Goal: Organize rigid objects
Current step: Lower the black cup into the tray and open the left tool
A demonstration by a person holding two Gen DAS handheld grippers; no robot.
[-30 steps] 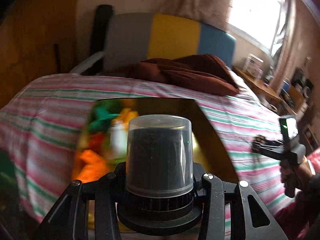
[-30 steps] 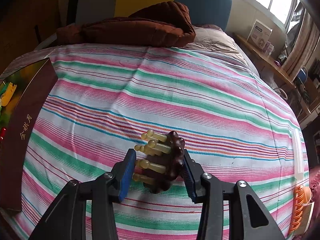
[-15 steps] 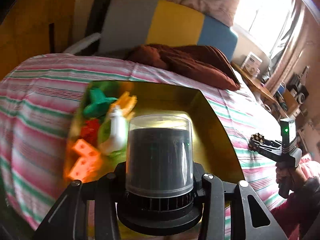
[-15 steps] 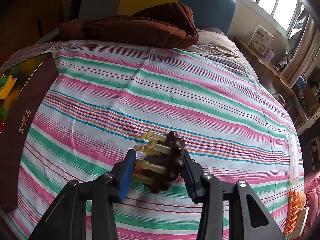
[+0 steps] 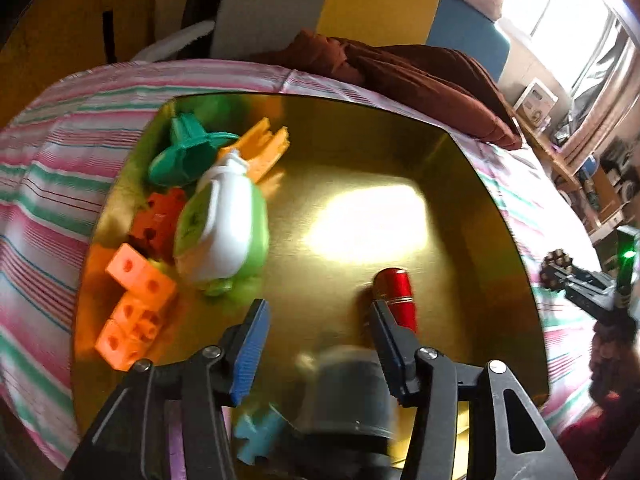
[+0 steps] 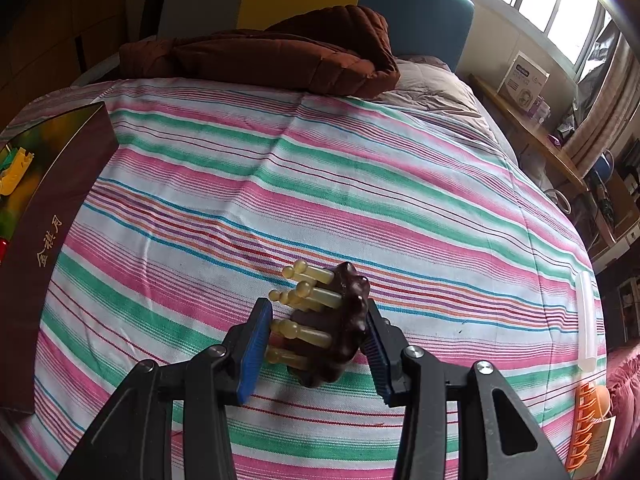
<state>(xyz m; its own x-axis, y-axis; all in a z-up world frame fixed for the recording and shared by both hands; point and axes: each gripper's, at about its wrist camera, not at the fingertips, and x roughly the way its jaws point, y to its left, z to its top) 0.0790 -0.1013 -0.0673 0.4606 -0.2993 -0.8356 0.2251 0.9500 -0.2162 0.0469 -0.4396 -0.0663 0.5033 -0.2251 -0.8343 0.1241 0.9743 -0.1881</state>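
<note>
My left gripper (image 5: 318, 322) is open above a gold-lined box (image 5: 472, 184). The dark cup with a clear lid (image 5: 350, 392) is blurred, low between my fingers, out of their grip. The box holds a green and white toy (image 5: 224, 232), orange blocks (image 5: 136, 304), a teal piece (image 5: 186, 152), a red cylinder (image 5: 396, 292) and a blue piece (image 5: 258, 434). My right gripper (image 6: 316, 320) is shut on a brown massage comb with yellow pegs (image 6: 324, 320), held above the striped bedspread (image 6: 360, 184). The right gripper also shows in the left wrist view (image 5: 580, 284).
The box's maroon side (image 6: 44, 240) stands at the left of the right wrist view. A brown quilt (image 6: 272, 56) lies at the bed's head. An orange clip (image 6: 588, 424) and a white strip (image 6: 586, 320) lie at the bed's right edge. A shelf with boxes (image 6: 524, 84) is beyond.
My left gripper has opened and let go of the lidded cup, which has dropped toward the box. The left gripper tilted down over the box. The right gripper has barely moved.
</note>
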